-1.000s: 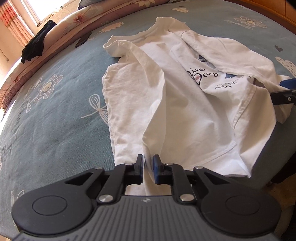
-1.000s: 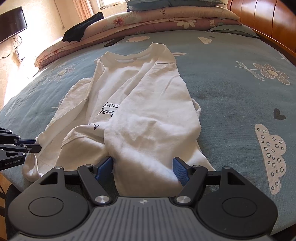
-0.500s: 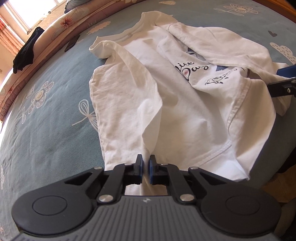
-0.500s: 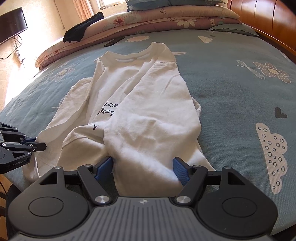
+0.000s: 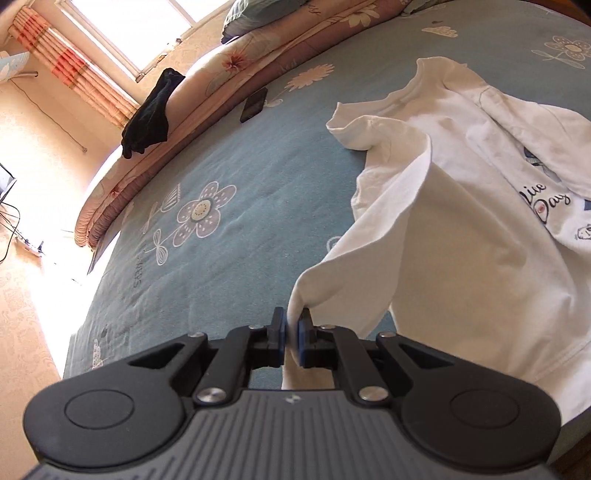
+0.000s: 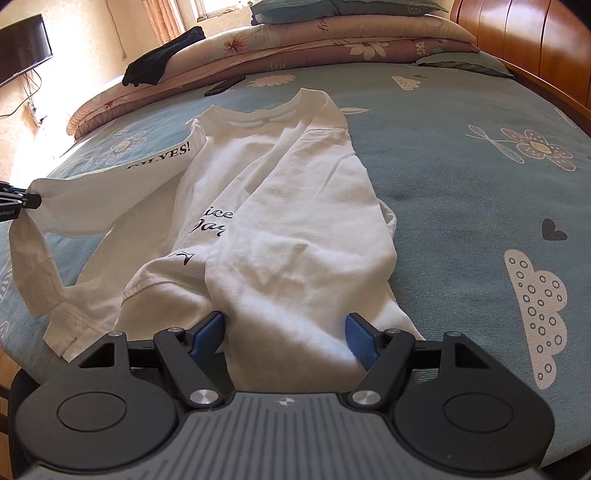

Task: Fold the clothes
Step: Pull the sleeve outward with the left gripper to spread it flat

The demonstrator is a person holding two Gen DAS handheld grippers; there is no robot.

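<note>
Big bed [image 6: 461,192], blue cover with flowers, clouds, hearts. White shirt [image 6: 295,229] lies on it, middle of frame. Black phone [image 6: 223,85] lies above shirt, upper middle. Folded pink flower quilts [image 6: 332,40] stacked along top edge. Green pillow [image 6: 461,61] at upper right.

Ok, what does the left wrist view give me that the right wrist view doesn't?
Left wrist only: the left tongs close up, shut on the white shirt's sleeve and holding it off the bed.

Right wrist only: the right tongs open astride the folded shirt, the "OH YES!" print on the raised sleeve, the wooden headboard and a wall TV.

Both: the white shirt, the blue bedspread, the black garment on the folded quilts.
</note>
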